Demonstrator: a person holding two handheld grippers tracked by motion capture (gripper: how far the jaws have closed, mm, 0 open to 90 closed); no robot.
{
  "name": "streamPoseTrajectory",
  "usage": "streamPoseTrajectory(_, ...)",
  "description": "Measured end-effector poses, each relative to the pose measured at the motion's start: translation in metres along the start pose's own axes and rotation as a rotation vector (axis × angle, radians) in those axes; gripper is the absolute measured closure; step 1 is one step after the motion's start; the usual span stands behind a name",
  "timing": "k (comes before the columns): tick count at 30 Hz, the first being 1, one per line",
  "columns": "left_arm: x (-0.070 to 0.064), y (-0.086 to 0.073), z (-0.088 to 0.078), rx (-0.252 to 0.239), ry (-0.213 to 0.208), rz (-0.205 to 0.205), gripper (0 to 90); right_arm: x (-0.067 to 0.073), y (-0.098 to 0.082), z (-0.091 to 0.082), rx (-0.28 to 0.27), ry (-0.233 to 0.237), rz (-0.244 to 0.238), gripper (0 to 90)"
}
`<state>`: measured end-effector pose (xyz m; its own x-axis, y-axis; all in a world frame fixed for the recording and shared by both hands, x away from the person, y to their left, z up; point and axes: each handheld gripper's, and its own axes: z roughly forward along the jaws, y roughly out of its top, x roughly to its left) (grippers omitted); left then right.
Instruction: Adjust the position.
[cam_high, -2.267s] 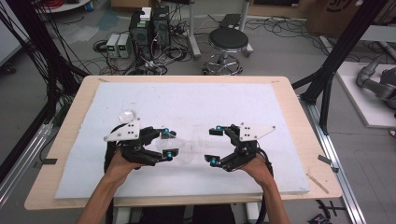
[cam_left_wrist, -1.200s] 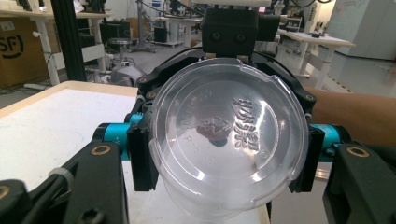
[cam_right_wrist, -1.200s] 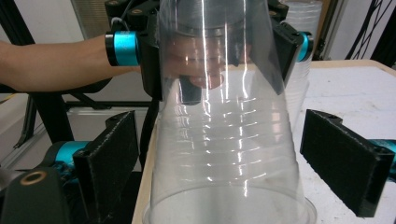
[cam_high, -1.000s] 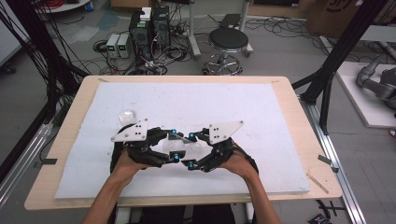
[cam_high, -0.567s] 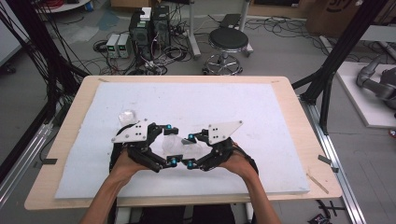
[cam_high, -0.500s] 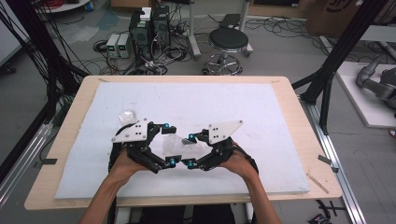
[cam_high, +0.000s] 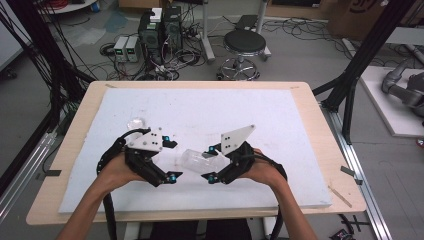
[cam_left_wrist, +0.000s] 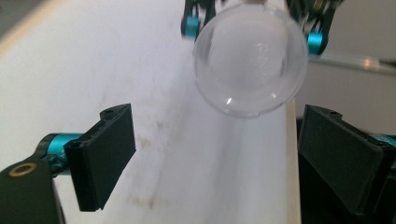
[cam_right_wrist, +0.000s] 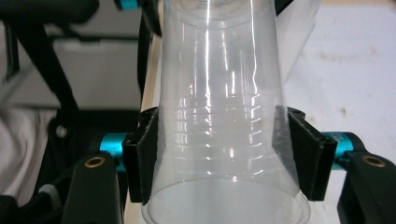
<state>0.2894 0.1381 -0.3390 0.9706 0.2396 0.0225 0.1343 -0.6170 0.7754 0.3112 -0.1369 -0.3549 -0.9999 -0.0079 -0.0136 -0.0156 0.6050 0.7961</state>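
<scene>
Close-up, right claw (cam_right_wrist: 224, 154) pinching clear cup (cam_right_wrist: 224, 116)

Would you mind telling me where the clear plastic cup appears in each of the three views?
High view: the clear plastic cup lies sideways between the two grippers, near the table's front.
Left gripper view: its round base faces the camera, upper middle.
Right gripper view: its wall stands centre, clamped between the jaws.
Shared landmark: the white mat.

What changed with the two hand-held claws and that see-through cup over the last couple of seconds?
The hands came together at the clear cup. The right gripper closed on it. The left gripper, briefly shut around it, has just been opening and now stands clear of its base. The second cup and white board stayed put.
</scene>
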Motion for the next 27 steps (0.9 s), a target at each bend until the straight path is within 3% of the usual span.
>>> streamPoseTrajectory(1, 0.001, 0.003, 0.001, 0.072, -0.004, -0.005, 11.3, 0.001, 0.007, -0.002, 0.082, -0.003, -0.013, 35.4)
streamPoseTrajectory(2, 0.001, 0.003, 0.001, 0.072, -0.004, -0.005, 11.3, 0.001, 0.007, -0.002, 0.082, -0.003, -0.013, 35.4)
streamPoseTrajectory(3, 0.001, 0.005, 0.001, 0.114, -0.006, -0.009, 11.4, 0.002, 0.015, -0.003, 0.148, -0.009, -0.023, 35.5)
streamPoseTrajectory(4, 0.001, 0.005, 0.001, 0.114, -0.006, -0.009, 11.6, 0.002, 0.019, -0.004, 0.177, -0.007, -0.025, 35.4)
streamPoseTrajectory(5, 0.001, 0.006, 0.002, 0.159, -0.012, -0.017, 11.7, 0.002, 0.022, -0.005, 0.207, -0.008, -0.03, 35.4)
streamPoseTrajectory(6, 0.001, 0.006, 0.002, 0.159, -0.012, -0.017, 11.7, 0.002, 0.022, -0.005, 0.207, -0.008, -0.03, 35.4)
streamPoseTrajectory(7, 0.001, 0.008, 0.002, 0.208, -0.013, -0.019, 11.7, 0.002, 0.026, -0.005, 0.237, -0.008, -0.029, 35.4)
streamPoseTrajectory(8, 0.001, 0.008, 0.002, 0.224, -0.018, -0.019, 11.7, 0.002, 0.03, -0.005, 0.288, -0.004, -0.034, 35.4)
streamPoseTrajectory(14, 0.0, 0.014, 0.001, 0.254, -0.013, -0.007, 13.5, 0.001, 0.038, -0.003, 0.361, -0.001, -0.053, 35.6)
streamPoseTrajectory(24, 0.0, 0.028, 0.013, 0.294, -0.03, 0.018, 13.8, 0.0, 0.043, 0.002, 0.4, 0.018, -0.065, 35.8)
streamPoseTrajectory(27, 0.0, 0.032, 0.019, 0.334, -0.046, 0.028, 14.5, 0.0, 0.043, 0.005, 0.411, 0.025, -0.066, 35.8)
